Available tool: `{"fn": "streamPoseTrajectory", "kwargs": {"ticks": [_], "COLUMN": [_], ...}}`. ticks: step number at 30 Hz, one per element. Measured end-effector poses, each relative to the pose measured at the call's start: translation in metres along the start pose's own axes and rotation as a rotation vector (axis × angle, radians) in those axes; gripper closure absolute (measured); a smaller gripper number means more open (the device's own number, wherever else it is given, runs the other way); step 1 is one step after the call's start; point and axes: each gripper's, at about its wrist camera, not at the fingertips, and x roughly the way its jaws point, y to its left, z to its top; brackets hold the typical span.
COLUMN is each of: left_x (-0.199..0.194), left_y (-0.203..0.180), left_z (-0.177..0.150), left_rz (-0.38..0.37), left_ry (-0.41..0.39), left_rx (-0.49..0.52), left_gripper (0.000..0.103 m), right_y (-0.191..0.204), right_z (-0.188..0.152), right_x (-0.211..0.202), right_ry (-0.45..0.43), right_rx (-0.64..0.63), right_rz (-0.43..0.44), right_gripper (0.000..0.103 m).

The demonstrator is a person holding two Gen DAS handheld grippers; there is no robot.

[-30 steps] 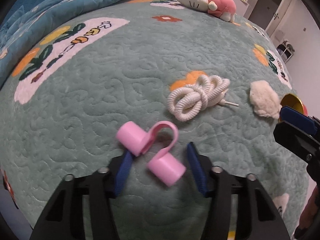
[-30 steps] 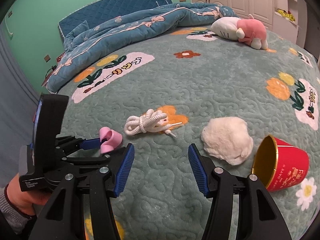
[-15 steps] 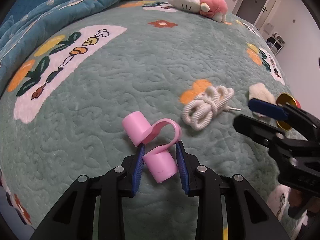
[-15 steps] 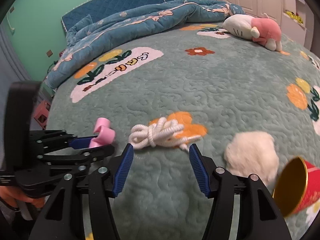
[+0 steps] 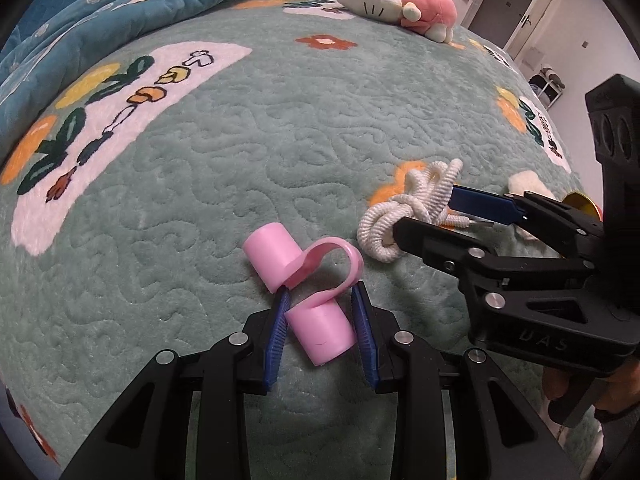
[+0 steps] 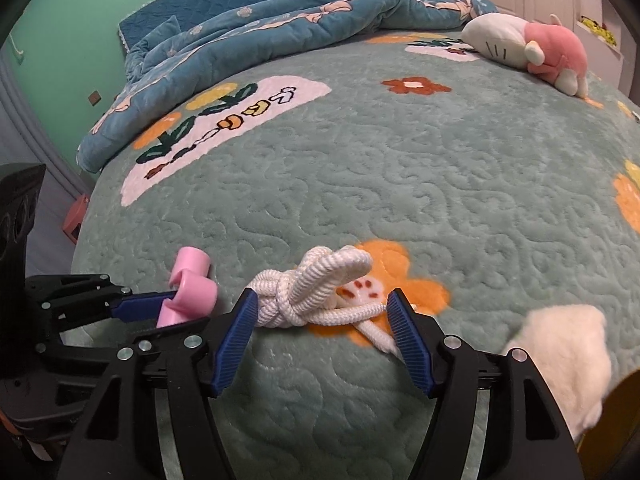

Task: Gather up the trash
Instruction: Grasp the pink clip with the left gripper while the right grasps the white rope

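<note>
A pink clip-like piece [image 5: 268,252] made of two short tubes joined by a curved band lies on the green bedspread [image 5: 280,128]. My left gripper [image 5: 320,296] is shut on its nearer tube, both blue pads pressing the sides; the right wrist view shows this grip [image 6: 180,312] on the pink piece [image 6: 192,280] from the side. A knotted white rope [image 6: 320,276] lies just right of it. My right gripper [image 6: 322,304] straddles the rope, its jaws opening, with the rope between them and not squeezed. In the left wrist view the right gripper [image 5: 428,210] reaches over the rope [image 5: 404,208].
A fluffy white wad [image 6: 560,344] lies right of the rope, with a red cup's gold mouth [image 5: 580,200] beyond it. A pink-and-white plush toy [image 6: 528,44] and a rumpled blue quilt [image 6: 260,28] occupy the far side. The bed edge drops off at left.
My left gripper closed on the pink piece's near tube. My right gripper came down and leftward from the white wad to straddle the rope.
</note>
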Motion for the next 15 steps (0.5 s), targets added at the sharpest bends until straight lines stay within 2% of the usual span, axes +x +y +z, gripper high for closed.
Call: {"fn": "streamPoseTrajectory", "kwargs": {"ticks": [2,4,6,11,12,15], "left_x": [0.002,0.002,0.003,0.003,0.002,0.000], "left_y": [0.000,0.000,0.000,0.000,0.000,-0.001], "left_z": [0.000,0.000,0.001,0.001,0.001,0.001], "left_rz": [0.001,0.000,-0.002,0.000,-0.002,0.000], "left_ry": [0.002,0.002,0.003,0.002,0.001,-0.001], "left_rx": [-0.001,-0.003,-0.003,0.005,0.003,0.007], "left_gripper": [0.069,0.069,0.069,0.069,0.069,0.070], "right_y": [0.003,0.005,0.008,0.011,0.011,0.008], "right_z": [0.001,0.002,0.003,0.001,0.001,0.000], "right_x": [0.004,0.006,0.008,0.004,0.003,-0.003], "right_ry": [0.005,0.005,0.008,-0.012,-0.013,-0.017], "right_rx": [-0.014,-0.031,-0.043,-0.054,-0.053,-0.044], "right_rz": [0.007,0.027,0.038,0.043,0.043,0.048], "right_gripper": [0.037,0.054,0.065,0.080,0.093,0.093]}}
